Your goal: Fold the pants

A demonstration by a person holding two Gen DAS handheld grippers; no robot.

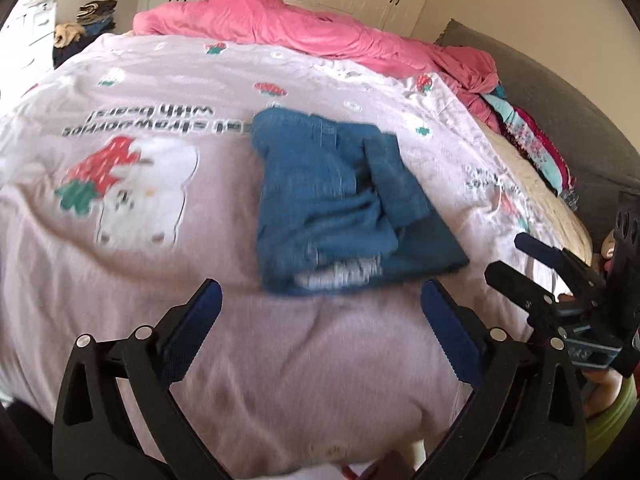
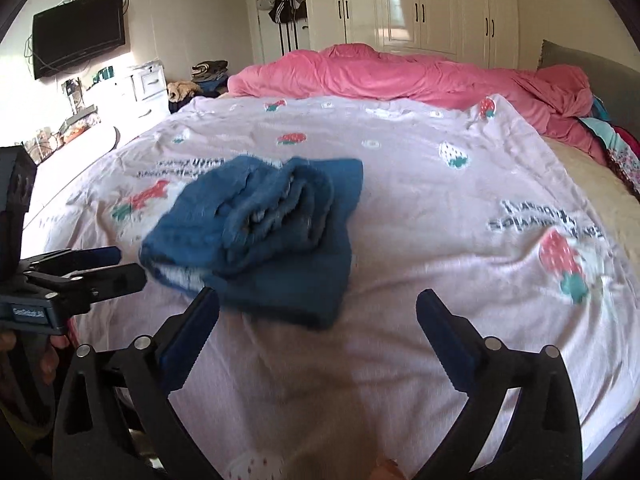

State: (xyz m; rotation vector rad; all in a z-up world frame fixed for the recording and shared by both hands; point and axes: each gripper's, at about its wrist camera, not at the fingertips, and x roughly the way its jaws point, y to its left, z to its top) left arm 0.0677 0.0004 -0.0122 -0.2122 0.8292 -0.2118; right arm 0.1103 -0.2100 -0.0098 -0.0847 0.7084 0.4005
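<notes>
Pants (image 1: 344, 204), blue denim, folded into a compact bundle, lying at the centre of my left wrist view on the pale pink strawberry-print blanket (image 1: 160, 80); in my right wrist view the same bundle sits left of centre, layered edges facing the lens. Nothing of mine touches it.

My left tool (image 1: 322, 316), bottom of its own frame: spread wide, blue pads apart, holding nothing, hovering over blanket just short of the pants' near edge.

My right tool (image 2: 318, 328), bottom of its own frame: likewise spread wide and unladen, its left finger (image 2: 192, 328) overlapping the bundle's near corner in the picture; contact cannot be told.

Bright pink duvet (image 2: 400, 72), bunched along the upper part of the bed. White wardrobe (image 2: 420, 4), upper frame. Television (image 2: 78, 34), upper left, wall-mounted.
</notes>
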